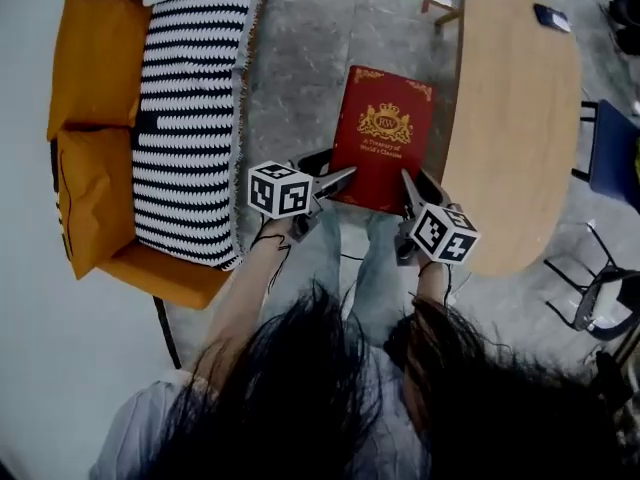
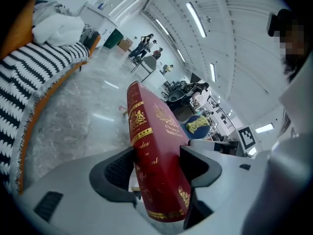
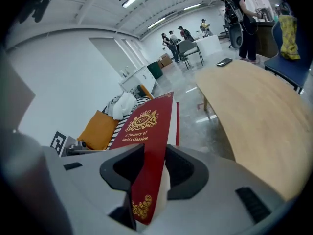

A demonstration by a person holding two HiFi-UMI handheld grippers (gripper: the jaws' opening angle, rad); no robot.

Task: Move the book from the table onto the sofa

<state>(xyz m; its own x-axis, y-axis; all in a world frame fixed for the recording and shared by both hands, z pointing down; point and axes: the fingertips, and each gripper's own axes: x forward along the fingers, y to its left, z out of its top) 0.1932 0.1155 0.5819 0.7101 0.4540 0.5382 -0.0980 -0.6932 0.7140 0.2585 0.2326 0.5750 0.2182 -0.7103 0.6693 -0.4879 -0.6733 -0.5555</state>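
Your left gripper [image 1: 335, 176] and right gripper [image 1: 418, 190] both clamp the red hardcover book [image 1: 382, 138] at its near corners — gilt "RW" crest, title "A Treasury of World's Classics".

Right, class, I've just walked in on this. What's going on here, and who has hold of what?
A person is carrying a red book with two hand-held grippers. The left gripper is clamped on the near left corner and the right gripper on the near right corner. The book is off the wooden table and hangs in the air above the floor. It is not yet on the orange sofa, which has a striped blanket on it.
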